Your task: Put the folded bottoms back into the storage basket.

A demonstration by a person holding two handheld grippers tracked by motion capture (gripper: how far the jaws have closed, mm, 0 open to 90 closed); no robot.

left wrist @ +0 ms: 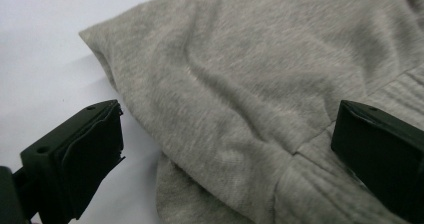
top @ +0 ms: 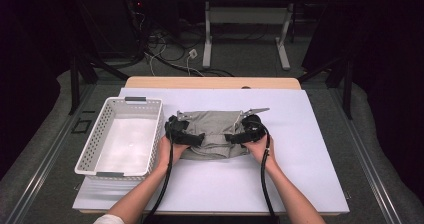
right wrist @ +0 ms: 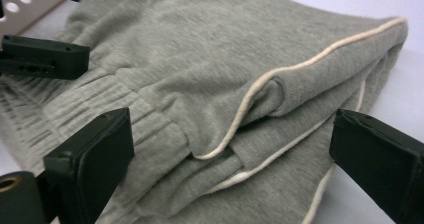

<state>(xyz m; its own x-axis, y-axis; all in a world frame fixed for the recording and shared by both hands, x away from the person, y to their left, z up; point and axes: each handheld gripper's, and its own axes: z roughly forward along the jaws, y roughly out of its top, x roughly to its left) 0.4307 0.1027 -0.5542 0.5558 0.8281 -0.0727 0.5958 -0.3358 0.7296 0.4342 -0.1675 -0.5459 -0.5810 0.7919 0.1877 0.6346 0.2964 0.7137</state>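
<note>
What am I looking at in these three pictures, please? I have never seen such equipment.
A person sits at a table and holds a hand tool with two black jaws in each hand: the left gripper and the right gripper. One picture comes from a camera above. The two others come from small cameras on the grippers, looking along their jaws. On the table lie a folded grey garment and a white basket. Both grippers are at the garment with jaws open, one at each side; nothing is gripped yet.
</note>
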